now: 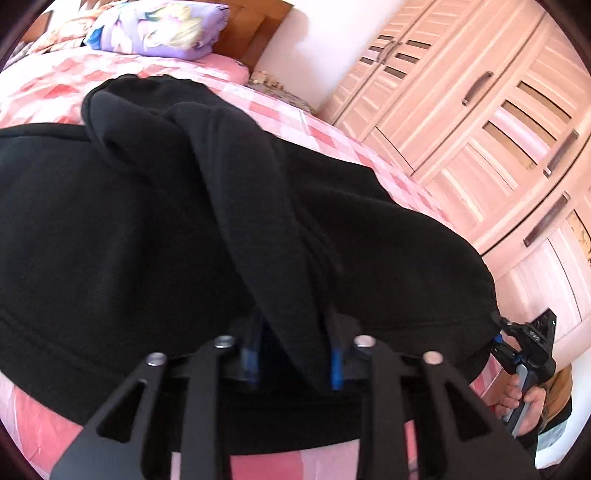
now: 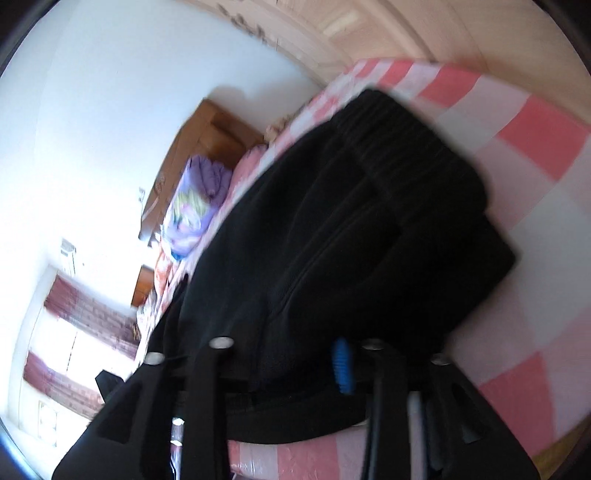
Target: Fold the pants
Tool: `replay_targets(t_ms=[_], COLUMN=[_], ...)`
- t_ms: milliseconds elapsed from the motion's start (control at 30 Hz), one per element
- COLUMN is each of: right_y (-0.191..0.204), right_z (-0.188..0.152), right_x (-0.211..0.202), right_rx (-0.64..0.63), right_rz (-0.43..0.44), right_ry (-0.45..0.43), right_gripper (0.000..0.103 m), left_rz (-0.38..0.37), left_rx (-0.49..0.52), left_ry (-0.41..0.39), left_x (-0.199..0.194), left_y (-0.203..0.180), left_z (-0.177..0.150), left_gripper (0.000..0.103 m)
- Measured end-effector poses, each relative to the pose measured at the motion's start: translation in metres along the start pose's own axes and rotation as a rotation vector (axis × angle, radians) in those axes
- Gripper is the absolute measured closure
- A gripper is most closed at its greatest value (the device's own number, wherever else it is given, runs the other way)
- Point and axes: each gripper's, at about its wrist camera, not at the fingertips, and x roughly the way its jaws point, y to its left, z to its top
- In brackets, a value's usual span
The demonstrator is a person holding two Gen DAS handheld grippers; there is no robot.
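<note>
Nearest the left wrist camera, the left claw has its 2 blue-padded fingers set a little apart, with a fold of the black pants draped between them and hanging down over the claw; whether the pads press on the cloth cannot be told. In the right wrist view, the right claw shows 1 blue finger beside a hanging bulge of the same pants; the other finger is hidden by cloth, so its grip cannot be told, and that picture is blurred. The right claw also appears at the right edge of the left view, at the pants' far corner, with a hand on its handle. The pants lie heaped on the bed, partly folded over on themselves, with a ribbed waistband toward the bed's edge. The cloth is thick, matte and fleecy, with soft rounded folds. The bed wears a pink and white checked sheet. Farther off lie a lilac printed quilt against a brown wooden headboard, a white wall, and a pale wooden wardrobe with slatted doors and dark handles.
</note>
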Motion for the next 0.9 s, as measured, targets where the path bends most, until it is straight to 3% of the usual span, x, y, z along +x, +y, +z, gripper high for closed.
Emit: replay_targets(t_ms=[100, 167, 200, 233, 300, 400, 500, 633, 733, 900], right_y=[-0.01, -0.01, -0.007, -0.004, 0.003, 0.016, 0.024, 0.015, -0.012, -0.011], right_z=[0.001, 0.001, 0.0, 0.001, 0.002, 0.007, 0.009, -0.006, -0.016, -0.015], right_x=[-0.006, -0.002, 0.0, 0.001, -0.005, -0.02, -0.036, -0.032, -0.026, -0.03], right_rx=[0.031, 0.003, -0.022, -0.039, -0.047, -0.054, -0.105, -0.108, -0.02, -0.025], right_rz=[0.018, 0.007, -0.026, -0.058, -0.044, 0.009, 0.024, -0.017, -0.034, -0.015], right_ry=[-0.034, -0.039, -0.044, -0.047, -0.073, -0.104, -0.094, -0.041, -0.015, -0.03], right_gripper=[0.062, 0.063, 0.076, 0.085, 0.093, 0.094, 0.094, 0.095, 0.095, 0.095], left_rz=[-0.014, -0.019, -0.036, -0.059, -0.057, -0.088, -0.088, -0.024, 0.002, -0.023], left_rx=[-0.023, -0.019, -0.016, -0.019, 0.002, 0.02, 0.037, 0.067, 0.028, -0.002], left_ry=[-0.002, -0.001, 0.005, 0.002, -0.037, -0.116, -0.142, -0.057, 0.012, -0.002], left_x=[0.002, 0.004, 0.005, 0.005, -0.006, -0.037, -0.063, -0.054, -0.031, -0.032], left_y=[0.004, 0.003, 0.001, -0.002, -0.006, -0.017, -0.019, -0.014, 0.0, 0.008], left_z=[-0.002, -0.001, 0.002, 0.003, 0.001, 0.008, 0.01, -0.013, -0.03, -0.031], left_gripper=[0.07, 0.077, 0.092, 0.093, 0.094, 0.094, 0.094, 0.094, 0.094, 0.094])
